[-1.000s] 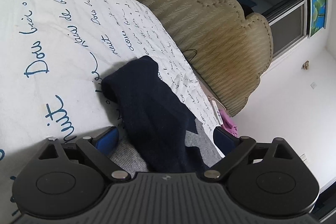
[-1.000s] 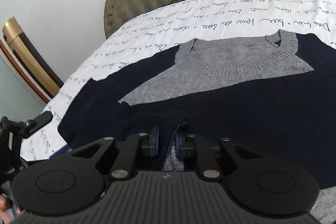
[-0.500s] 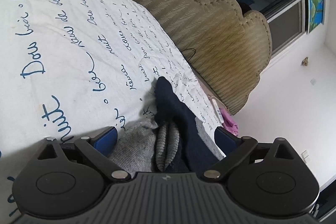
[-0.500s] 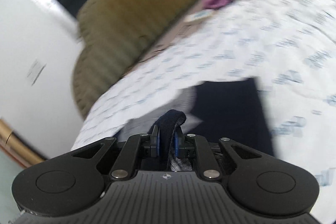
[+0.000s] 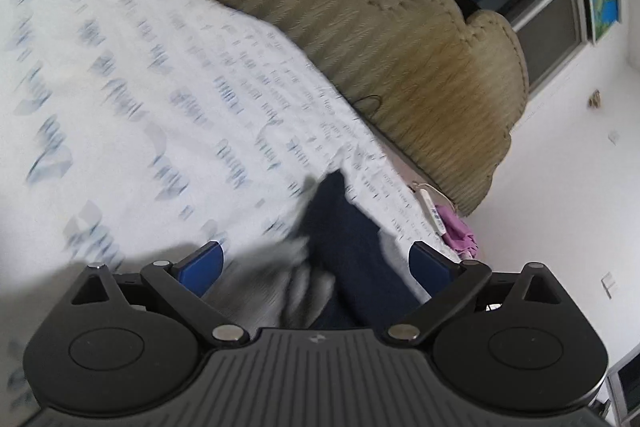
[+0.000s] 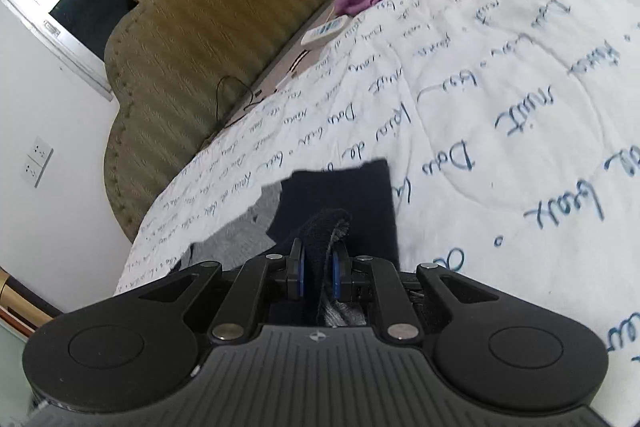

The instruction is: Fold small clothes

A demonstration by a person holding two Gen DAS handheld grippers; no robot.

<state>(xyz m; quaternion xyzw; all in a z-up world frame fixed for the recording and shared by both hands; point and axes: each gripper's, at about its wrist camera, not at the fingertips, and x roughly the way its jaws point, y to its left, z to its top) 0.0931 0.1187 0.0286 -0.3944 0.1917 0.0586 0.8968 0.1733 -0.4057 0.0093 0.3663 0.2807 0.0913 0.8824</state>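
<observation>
The left claw (image 5: 316, 259) stands wide, its blue pads well apart and gripping nothing. The navy and grey knit sweater (image 5: 348, 267) lies between and beyond them on the white bedspread (image 5: 140, 87) printed with blue script. This view is blurred, so whether either pad brushes the knit cannot be told. Further right rises the olive tufted headboard (image 5: 400, 67), with a white remote (image 5: 430, 205) and a purple cloth (image 5: 460, 231) at its foot.

In the right wrist view, the headboard sits at upper left, the sweater (image 6: 340, 195) lies low in the middle as a narrow folded strip, and open bedspread fills the right. The right claw (image 6: 318, 273) is narrow, pinched on a raised bunch of the sweater's navy edge, with a grey layer showing behind the pads.

The step in hand looks like carrying one side of the sweater across the body to make a lengthwise fold. To do it well, the right claw should keep its firm pinch on both layers and travel low and level, so the fold line stays straight and the fabric beneath is not dragged along. The edge should be set down in line with the far side before the pinch is let go. The left claw would do best pressing flat on the sweater near the fold line. Loose knit slips easily, so slow, even movement should help.
</observation>
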